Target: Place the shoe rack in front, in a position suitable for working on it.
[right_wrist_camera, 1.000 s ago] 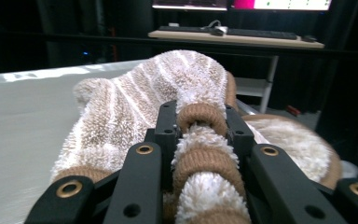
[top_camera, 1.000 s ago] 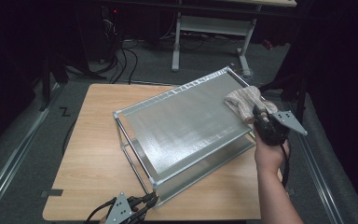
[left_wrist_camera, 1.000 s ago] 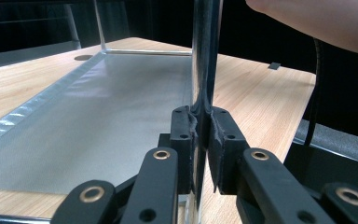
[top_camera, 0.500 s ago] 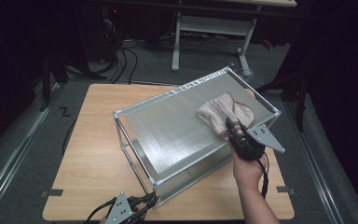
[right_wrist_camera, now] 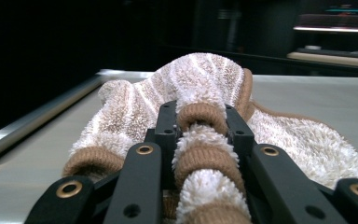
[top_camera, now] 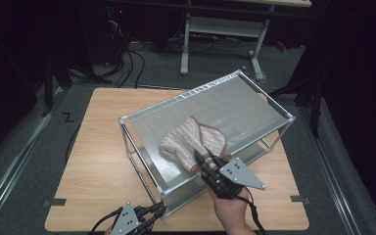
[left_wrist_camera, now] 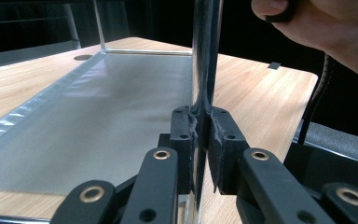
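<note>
**Towel on rack top, both grippers clamped**

Right gripper (top_camera: 206,160) — fingers pinched on the striped towel (top_camera: 188,142), which lies on the rack's (top_camera: 254,98) top panel near its front edge. Left gripper (left_wrist_camera: 203,135) — fingers closed on the rack's corner post (left_wrist_camera: 205,56), low on the bench (top_camera: 98,147).

Lab or workshop: dark room, floor cables (top_camera: 127,61), metal-legged bench (top_camera: 223,29), wooden table (top_camera: 103,147).

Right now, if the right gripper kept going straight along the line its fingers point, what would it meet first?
The right gripper is shut on the striped towel, bunched just ahead of it. Past the towel lies bare shelf top, then probably the far rail, though depth is hard to judge.
</note>
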Demonstrator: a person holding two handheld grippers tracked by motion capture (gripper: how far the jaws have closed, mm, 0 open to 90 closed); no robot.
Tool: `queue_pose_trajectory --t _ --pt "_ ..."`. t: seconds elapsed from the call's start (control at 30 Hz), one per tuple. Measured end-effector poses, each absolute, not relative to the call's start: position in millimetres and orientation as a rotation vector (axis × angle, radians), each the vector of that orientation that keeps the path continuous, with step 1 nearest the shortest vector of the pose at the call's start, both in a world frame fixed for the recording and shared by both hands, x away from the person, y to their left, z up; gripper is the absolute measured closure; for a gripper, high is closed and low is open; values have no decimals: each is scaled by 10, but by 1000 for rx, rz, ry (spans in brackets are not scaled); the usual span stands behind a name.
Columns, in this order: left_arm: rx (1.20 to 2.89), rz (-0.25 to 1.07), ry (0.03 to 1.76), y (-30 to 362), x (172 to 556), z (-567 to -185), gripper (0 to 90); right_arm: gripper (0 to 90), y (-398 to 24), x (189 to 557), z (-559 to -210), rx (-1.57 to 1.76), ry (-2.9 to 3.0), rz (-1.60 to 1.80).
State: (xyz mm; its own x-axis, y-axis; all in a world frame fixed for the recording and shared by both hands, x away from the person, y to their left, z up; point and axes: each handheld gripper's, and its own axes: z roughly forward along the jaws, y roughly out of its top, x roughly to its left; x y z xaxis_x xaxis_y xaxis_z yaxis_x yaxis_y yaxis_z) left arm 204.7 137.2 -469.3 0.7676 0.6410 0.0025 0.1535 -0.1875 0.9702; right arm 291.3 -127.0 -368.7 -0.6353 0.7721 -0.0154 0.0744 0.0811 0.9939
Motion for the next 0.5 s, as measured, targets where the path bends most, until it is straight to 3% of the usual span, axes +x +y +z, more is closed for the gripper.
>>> queue_pose_trajectory --t 0.5 --pt "1736 492 619 1359 2046 -4692 808 734 -850 2515 -3684 699 1898 1691"
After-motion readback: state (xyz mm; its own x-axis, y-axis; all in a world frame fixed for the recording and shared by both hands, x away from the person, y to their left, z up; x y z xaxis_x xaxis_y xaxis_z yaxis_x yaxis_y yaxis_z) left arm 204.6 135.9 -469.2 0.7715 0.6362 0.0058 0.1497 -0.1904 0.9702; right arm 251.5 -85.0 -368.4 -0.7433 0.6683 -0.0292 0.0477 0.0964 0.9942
